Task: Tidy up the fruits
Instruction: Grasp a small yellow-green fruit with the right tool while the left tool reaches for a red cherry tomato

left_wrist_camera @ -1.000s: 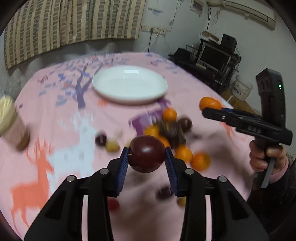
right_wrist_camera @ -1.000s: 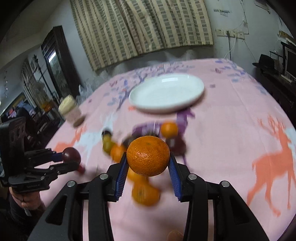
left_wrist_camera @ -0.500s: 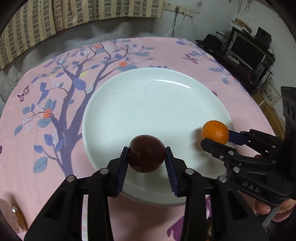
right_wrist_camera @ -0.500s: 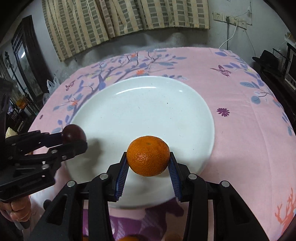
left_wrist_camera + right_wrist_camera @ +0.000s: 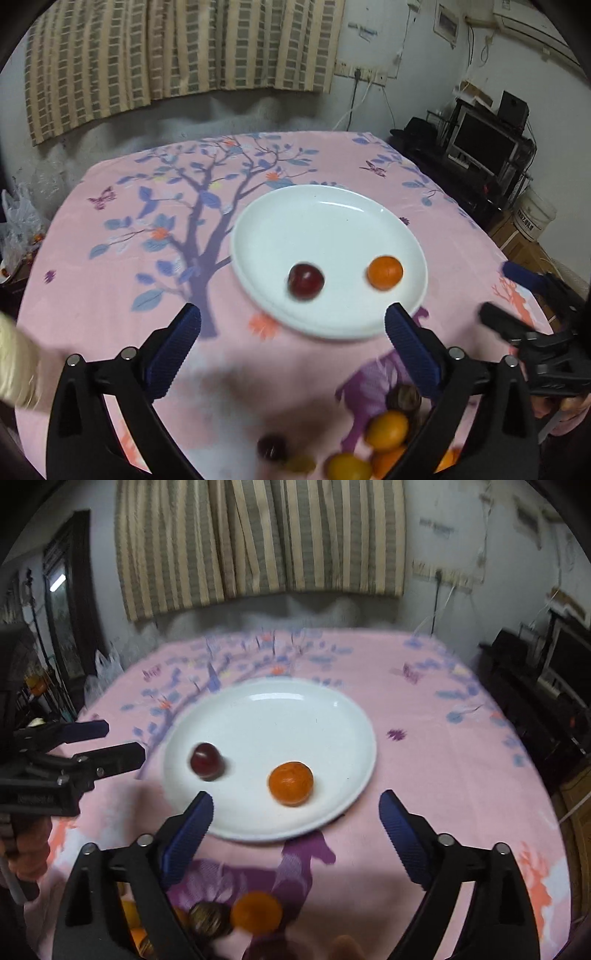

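A dark red plum [image 5: 306, 280] [image 5: 205, 760] and an orange mandarin [image 5: 385, 272] [image 5: 291, 783] lie side by side on the white plate [image 5: 332, 221] [image 5: 280, 709]. My left gripper [image 5: 291, 325] [image 5: 103, 744] is open and empty, pulled back from the plate's near edge. My right gripper [image 5: 295, 812] [image 5: 502, 291] is also open and empty, hovering just short of the plate. More mandarins [image 5: 386, 430] [image 5: 256, 912], a brown fruit [image 5: 404, 397] [image 5: 208, 919] and a small dark fruit [image 5: 272, 446] lie blurred on the pink tablecloth near me.
A pale jar [image 5: 16, 362] stands at the left table edge. The pink cloth with a tree print [image 5: 207, 206] spreads around the plate. A TV stand [image 5: 480, 147] and a white bucket [image 5: 532, 218] sit off the table to the right.
Both grippers opened and let the plum and the mandarin onto the plate, then drew back towards me. The plum looks blurred, still rolling.
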A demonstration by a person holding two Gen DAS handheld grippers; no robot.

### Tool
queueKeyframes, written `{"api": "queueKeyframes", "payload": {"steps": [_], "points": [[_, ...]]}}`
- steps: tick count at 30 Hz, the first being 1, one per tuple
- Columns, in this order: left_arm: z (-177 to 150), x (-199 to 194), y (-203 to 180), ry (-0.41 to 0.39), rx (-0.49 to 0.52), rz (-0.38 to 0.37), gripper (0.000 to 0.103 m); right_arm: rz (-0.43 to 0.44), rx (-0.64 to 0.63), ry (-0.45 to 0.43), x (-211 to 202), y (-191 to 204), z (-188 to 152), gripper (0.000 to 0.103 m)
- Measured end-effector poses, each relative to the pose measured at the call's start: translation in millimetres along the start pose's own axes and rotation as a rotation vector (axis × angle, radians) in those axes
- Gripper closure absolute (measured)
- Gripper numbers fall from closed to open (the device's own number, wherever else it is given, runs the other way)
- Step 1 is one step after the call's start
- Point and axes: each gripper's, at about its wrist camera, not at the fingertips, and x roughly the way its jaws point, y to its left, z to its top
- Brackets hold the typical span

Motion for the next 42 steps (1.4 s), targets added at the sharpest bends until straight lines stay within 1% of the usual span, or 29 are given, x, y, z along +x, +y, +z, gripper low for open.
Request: {"api": "queueKeyframes", "payload": {"steps": [1, 2, 3, 4, 5, 7, 9, 11, 12, 13, 14, 16, 17, 18, 19, 21, 22, 23, 24, 28, 30, 31, 32, 33, 37, 39, 40, 41, 42], "points": [[-14, -15, 5, -0.014, 0.000, 0.007, 0.005, 0.019, 0.017, -0.041, -22, 3, -10, 0.009], [-26, -27, 9, -0.025, 0.000, 0.010, 0.005, 0.074, 0.043, -0.096, -49, 7, -26, 0.007], [-41, -39, 15, -0.037, -0.004, 0.013, 0.005, 0.144, 0.054, -0.124, -67, 12, -40, 0.005], [-53, -48, 18, -0.046, -0.011, 0.012, 0.005, 0.213, 0.053, -0.134, -82, 19, -55, 0.005], [-69, -58, 23, -0.053, -0.021, 0.009, 0.005, 0.258, 0.048, -0.130, -94, 28, -70, 0.005], [-99, -72, 32, -0.055, -0.049, 0.008, 0.005, 0.297, 0.018, -0.093, -107, 49, -104, 0.005], [-126, -80, 38, -0.048, -0.076, 0.017, 0.005, 0.307, -0.005, -0.018, -107, 69, -133, 0.005], [-153, -88, 43, -0.038, -0.099, 0.009, 0.005, 0.280, -0.038, 0.054, -101, 85, -152, 0.005], [-165, -91, 45, -0.033, -0.111, 0.002, 0.005, 0.279, -0.052, 0.078, -98, 92, -161, 0.005], [-174, -93, 48, -0.031, -0.120, -0.003, 0.005, 0.266, -0.059, 0.083, -98, 96, -166, 0.006], [-184, -96, 49, -0.030, -0.127, -0.006, 0.005, 0.249, -0.073, 0.093, -95, 100, -170, 0.008], [-198, -99, 50, -0.027, -0.138, -0.001, 0.005, 0.228, -0.101, 0.128, -89, 107, -173, 0.016], [-204, -100, 51, -0.027, -0.143, 0.001, 0.005, 0.219, -0.111, 0.138, -89, 110, -177, 0.022], [-209, -100, 52, -0.024, -0.146, 0.001, 0.005, 0.208, -0.119, 0.148, -87, 110, -180, 0.029], [-211, -101, 53, -0.019, -0.151, 0.000, 0.005, 0.199, -0.127, 0.157, -84, 112, -181, 0.032], [-210, -104, 55, -0.034, -0.158, -0.018, 0.005, 0.186, -0.132, 0.170, -81, 115, -183, 0.041], [-211, -104, 55, -0.041, -0.161, -0.025, 0.005, 0.185, -0.131, 0.179, -78, 117, -183, 0.044], [-212, -104, 56, -0.039, -0.164, -0.028, 0.005, 0.184, -0.129, 0.187, -76, 117, -184, 0.049], [-212, -103, 57, -0.033, -0.164, -0.033, 0.005, 0.180, -0.130, 0.194, -74, 118, -185, 0.052], [-212, -105, 55, -0.041, -0.160, -0.053, 0.005, 0.164, -0.158, 0.187, -75, 123, -188, 0.055], [-213, -106, 53, -0.045, -0.147, -0.063, 0.005, 0.154, -0.166, 0.184, -75, 124, -189, 0.065], [-213, -107, 51, -0.046, -0.135, -0.063, 0.005, 0.145, -0.168, 0.181, -75, 123, -189, 0.069], [-212, -107, 48, -0.047, -0.118, -0.061, 0.005, 0.145, -0.168, 0.179, -74, 122, -188, 0.076], [-212, -107, 44, -0.048, -0.099, -0.058, 0.005, 0.153, -0.160, 0.174, -75, 121, -188, 0.078], [-211, -104, 20, -0.035, 0.038, -0.051, 0.005, 0.207, -0.074, 0.169, -74, 107, -187, 0.079], [-211, -101, 7, -0.025, 0.105, -0.044, 0.010, 0.226, -0.030, 0.170, -74, 100, -186, 0.078], [-210, -98, 4, -0.015, 0.122, -0.049, 0.021, 0.235, -0.014, 0.172, -73, 97, -186, 0.078], [-209, -94, 0, 0.005, 0.132, -0.064, 0.028, 0.244, -0.002, 0.172, -73, 95, -186, 0.078], [-207, -88, -1, 0.025, 0.131, -0.072, 0.032, 0.248, 0.002, 0.172, -73, 94, -187, 0.078]]}}
